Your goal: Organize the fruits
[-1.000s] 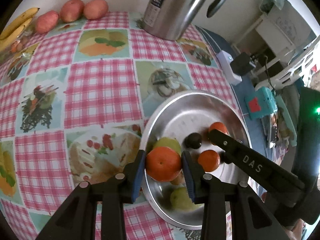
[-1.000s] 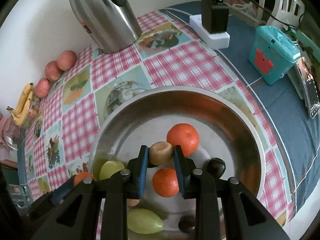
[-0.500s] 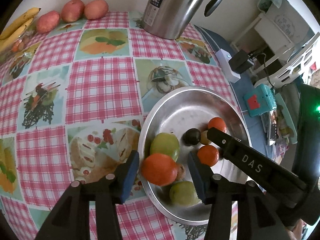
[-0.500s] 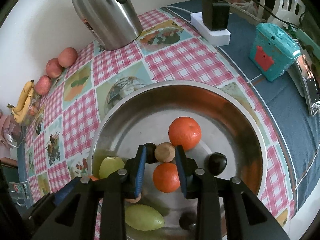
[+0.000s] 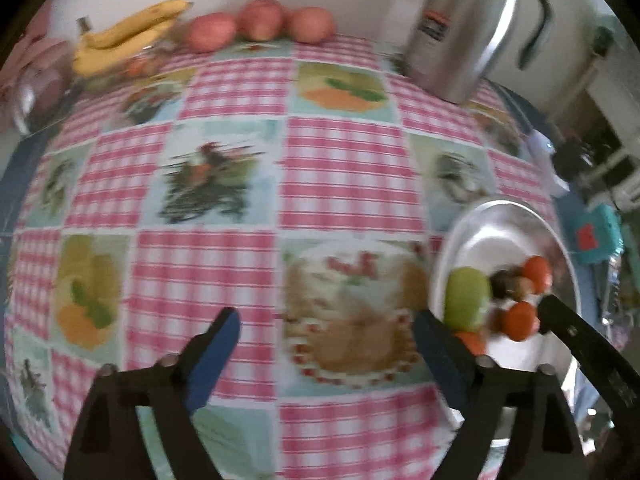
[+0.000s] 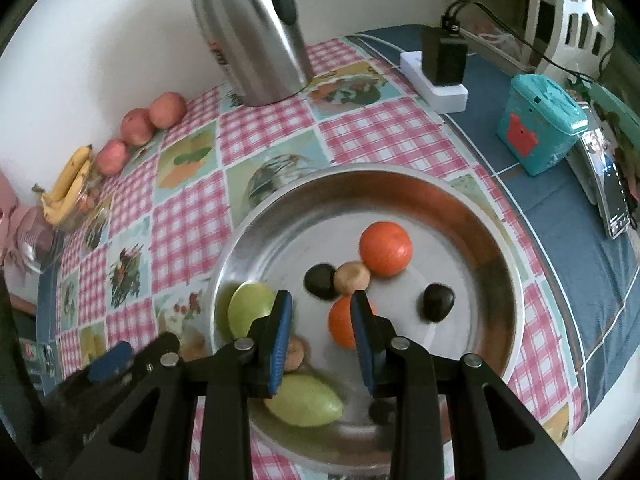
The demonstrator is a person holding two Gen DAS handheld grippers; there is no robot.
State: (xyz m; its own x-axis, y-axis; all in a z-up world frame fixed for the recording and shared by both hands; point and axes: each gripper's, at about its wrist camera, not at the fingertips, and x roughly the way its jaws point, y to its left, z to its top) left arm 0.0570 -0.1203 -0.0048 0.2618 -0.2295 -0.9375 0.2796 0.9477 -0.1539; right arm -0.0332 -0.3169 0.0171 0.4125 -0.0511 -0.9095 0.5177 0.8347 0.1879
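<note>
Two round oranges, dark glossy fruits and smooth green ones lie in the shiny steel bowl on the checked desk. Left gripper and right gripper fingers are spread, empty. Steel kettle stands behind.

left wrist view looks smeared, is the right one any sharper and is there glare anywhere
Left wrist view: motion blur throughout; tablecloth prints and the fruit in the metal bowl are smeared. Right wrist view: much sharper, the orange is crisp; bright reflections streak the kettle and bowl rim. Both show fisheye bending and dark corners.
</note>
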